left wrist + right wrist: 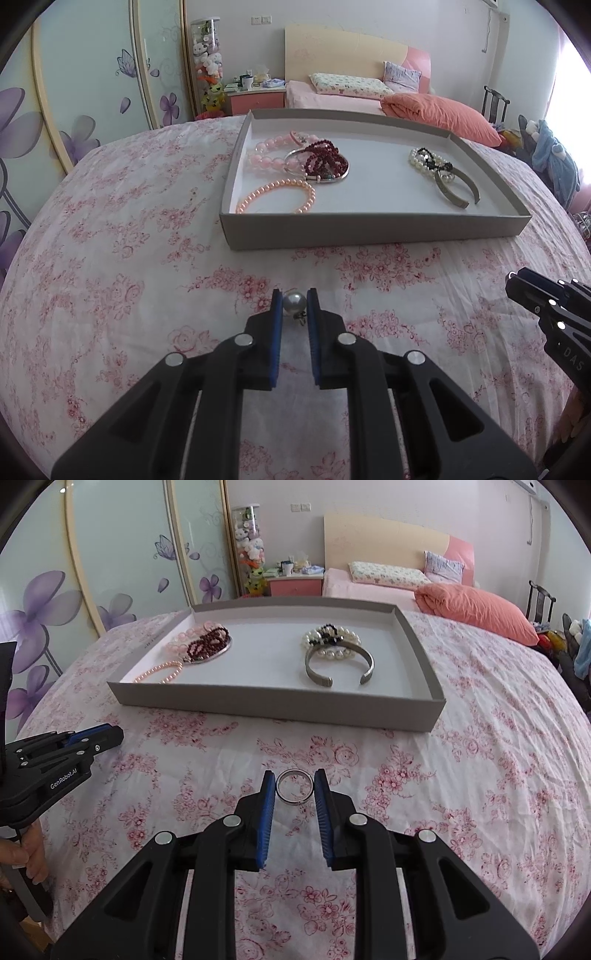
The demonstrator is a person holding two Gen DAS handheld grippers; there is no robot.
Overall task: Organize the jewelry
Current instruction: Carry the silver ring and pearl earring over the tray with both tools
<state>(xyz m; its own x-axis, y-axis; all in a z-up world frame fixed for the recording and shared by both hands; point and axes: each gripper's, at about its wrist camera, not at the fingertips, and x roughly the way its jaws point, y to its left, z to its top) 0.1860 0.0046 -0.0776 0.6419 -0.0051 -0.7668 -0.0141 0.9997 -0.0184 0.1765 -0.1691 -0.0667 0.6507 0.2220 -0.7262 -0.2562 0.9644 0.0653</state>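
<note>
My left gripper (294, 303) is shut on a grey pearl earring (294, 302), held just over the floral bedspread. My right gripper (294, 787) is shut on a silver ring (294, 787), its pads touching both sides. Ahead lies a grey tray (369, 227), also in the right wrist view (280, 701). It holds a pink pearl bracelet (277, 195), pink bead bracelet (267, 151), dark red bead strand (325, 158) on a silver pendant, white pearl bracelet with a black bow (428, 160) and a metal cuff bangle (338, 664).
The floral bedspread (129, 258) covers the surface around the tray. Beyond are a second bed with an orange pillow (439, 114), a pink nightstand (255, 98) and wardrobe doors with purple flowers (74, 110). A hand holds the left gripper's handle (33, 853).
</note>
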